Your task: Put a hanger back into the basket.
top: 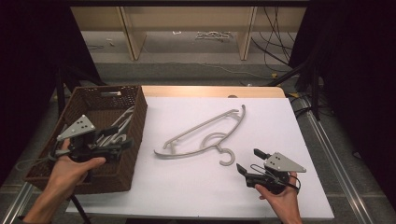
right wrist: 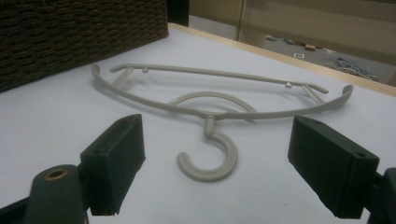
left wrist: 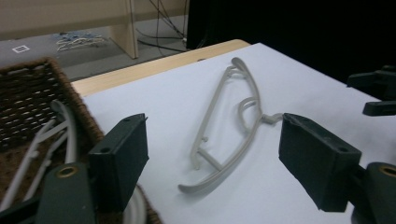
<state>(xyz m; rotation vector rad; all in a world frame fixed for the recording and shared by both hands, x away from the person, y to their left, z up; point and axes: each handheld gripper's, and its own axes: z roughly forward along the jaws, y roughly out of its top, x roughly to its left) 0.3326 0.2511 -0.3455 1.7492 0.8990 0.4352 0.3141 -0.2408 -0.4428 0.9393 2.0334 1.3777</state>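
White tabletop carries the grey plastic hanger (top: 205, 135) at its middle, hook toward the wide-open, empty right gripper (top: 248, 162), which should close on the hook while the left gripper (top: 125, 143), gaping and empty, waits over the wicker basket (top: 84, 100).

A: What sort of place is this?

B: A lab or recording studio rather than a home. The tabletop (top: 280, 140) is a white sheet laid over a wooden board, edged by metal rails (top: 334, 154) on a bare grey floor.

A: Anything else?

B: Black curtains (top: 359, 70) hang on both sides, loose cables (top: 273, 42) trail across the floor behind, and plain wooden panels (top: 130, 32) stand at the back (it looks like unfinished shelving). Only the wicker basket (top: 135, 130) looks domestic.
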